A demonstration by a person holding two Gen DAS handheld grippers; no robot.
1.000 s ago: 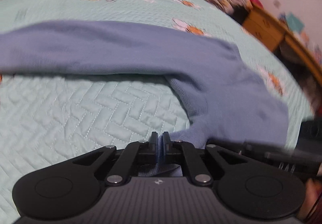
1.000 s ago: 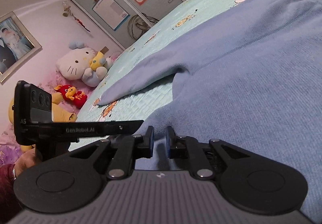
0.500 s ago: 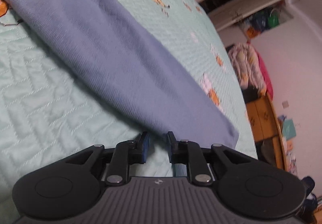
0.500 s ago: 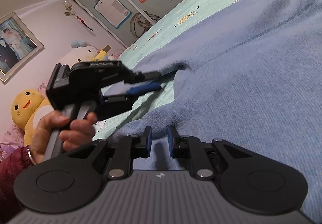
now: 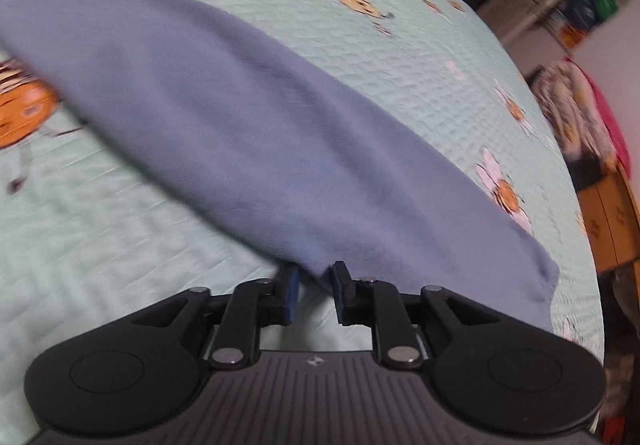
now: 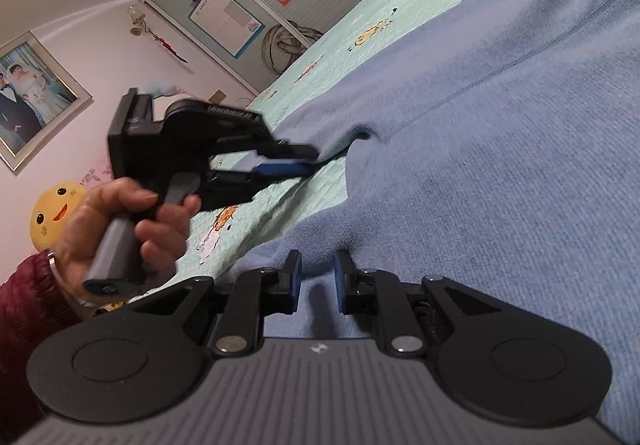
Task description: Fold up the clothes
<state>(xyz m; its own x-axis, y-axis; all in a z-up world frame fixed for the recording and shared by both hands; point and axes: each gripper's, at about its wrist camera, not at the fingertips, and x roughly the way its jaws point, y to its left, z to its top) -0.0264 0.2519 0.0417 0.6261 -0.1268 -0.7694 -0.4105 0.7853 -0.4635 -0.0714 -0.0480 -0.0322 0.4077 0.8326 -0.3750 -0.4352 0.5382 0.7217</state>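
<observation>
Now blue sweater (image 6: 500, 149) lies spread on mint quilted bed (image 5: 120, 245). Left gripper (image 5: 314, 281), jaws just opened slightly, empty at the sleeve (image 5: 248, 117) edge; right gripper (image 6: 317, 275) slightly open, pads off sweater hem.

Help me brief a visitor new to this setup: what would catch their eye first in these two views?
A big blue sweater spreads over the mint quilted bedspread, one sleeve stretched out across it. In the right wrist view the left gripper, held in a hand, reaches toward that sleeve. A yellow plush toy sits far left.
</observation>
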